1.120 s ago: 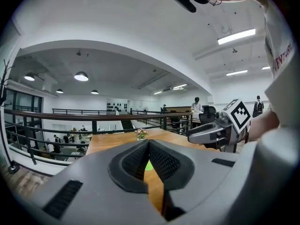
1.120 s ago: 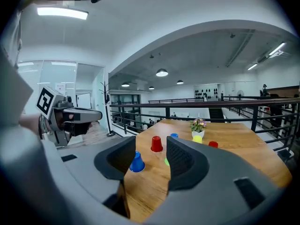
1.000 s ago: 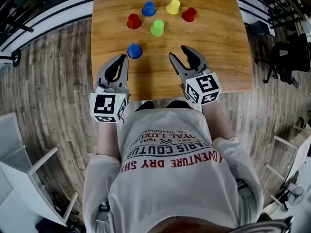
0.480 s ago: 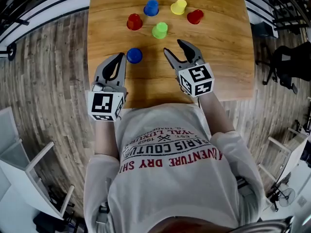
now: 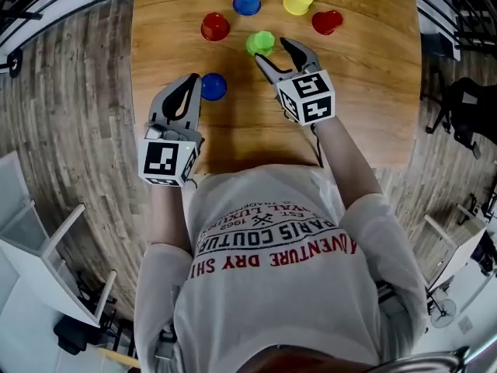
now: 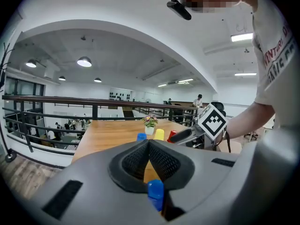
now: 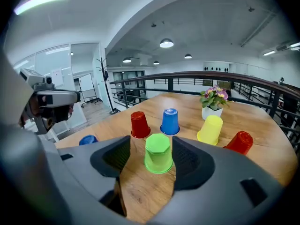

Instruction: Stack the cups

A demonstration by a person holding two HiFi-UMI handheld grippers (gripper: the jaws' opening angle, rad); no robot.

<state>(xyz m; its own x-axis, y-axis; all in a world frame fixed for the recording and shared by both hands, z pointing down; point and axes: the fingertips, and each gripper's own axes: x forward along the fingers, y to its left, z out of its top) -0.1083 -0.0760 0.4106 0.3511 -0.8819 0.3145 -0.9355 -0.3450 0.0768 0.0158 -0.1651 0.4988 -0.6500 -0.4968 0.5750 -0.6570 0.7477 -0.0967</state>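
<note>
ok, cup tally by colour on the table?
red cups: 2
blue cups: 2
yellow cup: 1
green cup: 1
total: 6 cups

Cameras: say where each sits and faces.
Head view: on the head, steeply down at the table; shirt, arms show.
Left gripper view: on the left gripper, facing across the table; shut jaws, right arm show.
Right gripper view: on the right gripper, facing the green cup between jaws that have just been opening.
Shared with head view: green cup.
</note>
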